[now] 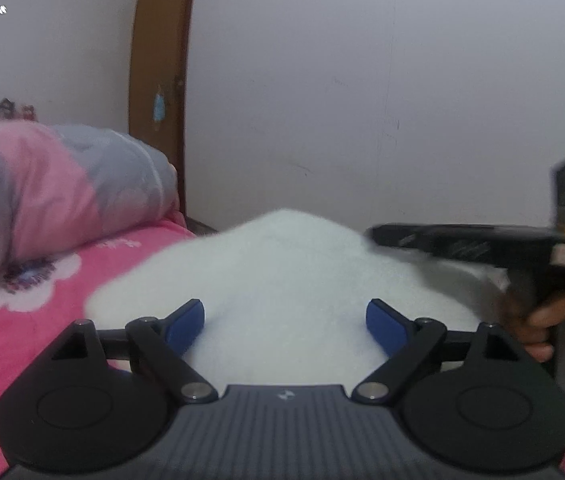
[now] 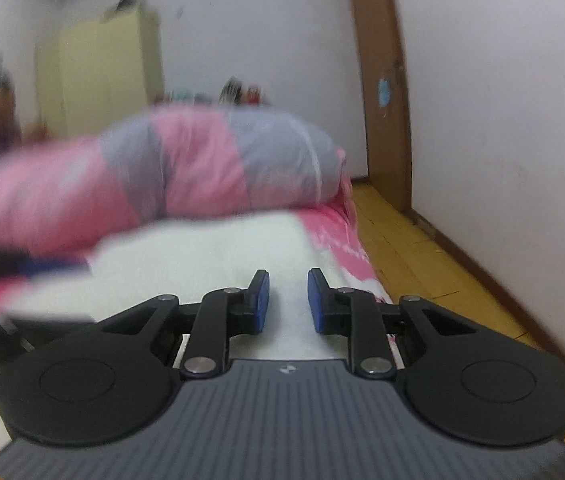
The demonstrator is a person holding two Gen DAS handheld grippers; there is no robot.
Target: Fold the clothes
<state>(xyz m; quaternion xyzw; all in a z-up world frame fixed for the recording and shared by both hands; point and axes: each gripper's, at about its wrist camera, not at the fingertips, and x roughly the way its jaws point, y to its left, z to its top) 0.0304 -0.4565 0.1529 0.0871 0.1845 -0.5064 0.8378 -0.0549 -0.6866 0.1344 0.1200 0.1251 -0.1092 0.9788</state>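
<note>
Pink-and-grey quilt (image 1: pixel 54 188) on the pink floral bedsheet (image 1: pixel 42 280), white garment (image 1: pixel 282 272) heaped on the bed, left gripper (image 1: pixel 285 320) spread wide just before it with nothing between, right gripper (image 2: pixel 288 300) narrowed, a gap remaining, white cloth beneath, grip unclear.

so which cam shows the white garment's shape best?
Left wrist. There the white garment shows as a whole peaked mound on the pink bedsheet, between the wide-apart jaws of the left gripper. The right wrist view shows only a flat blurred stretch of it past the right gripper.
</note>
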